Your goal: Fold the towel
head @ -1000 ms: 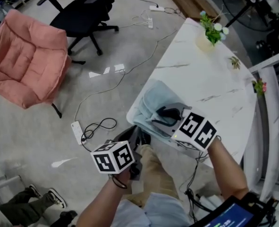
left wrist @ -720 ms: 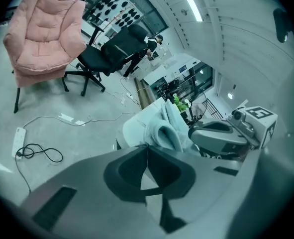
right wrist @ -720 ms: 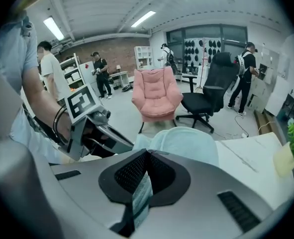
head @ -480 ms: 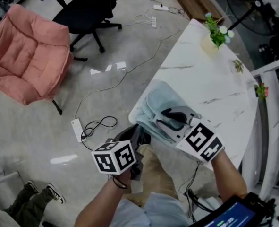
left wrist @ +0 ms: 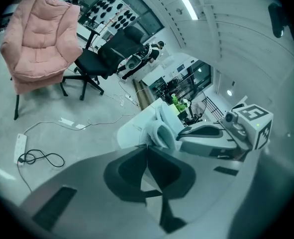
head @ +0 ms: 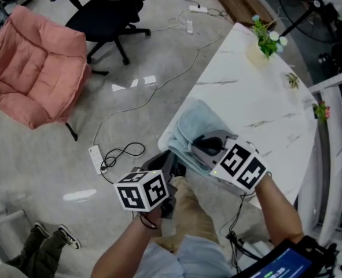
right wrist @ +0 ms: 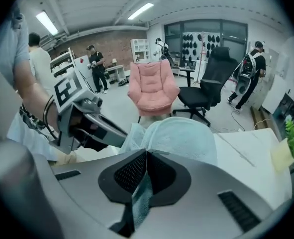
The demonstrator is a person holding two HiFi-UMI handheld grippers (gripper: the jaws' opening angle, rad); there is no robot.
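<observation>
Towel (head: 197,120): pale blue-green terry. I see it bunched into a rounded hump, not flat, with several layers showing along its near edge.
Towel place: on the table (head: 257,91), at the near-left corner. Its near edge is right at the table rim, maybe slightly over.
R claw (head: 204,147): over the table's near-left corner, angled down onto the towel's near side. Jaws have just been closing and are now pressed together, pinching a fold of towel. In the right gripper view I see a strip of cloth caught between the pads (right wrist: 132,173), and the rest of the towel humps up just past the tips.
L claw (head: 172,165): just off the table's near-left corner, lower than the R claw and pointing at the rim. Jaws pressed together, tips right at the towel's near edge. I can't tell whether any cloth is caught.
Claws apart: close to each other, both at the same table corner, not touching.
Table top: white marble look, rest mostly bare. A small plant (head: 262,39) is at the far corner.
Off table: pink chair (head: 32,68) on the floor, well away to the left.
</observation>
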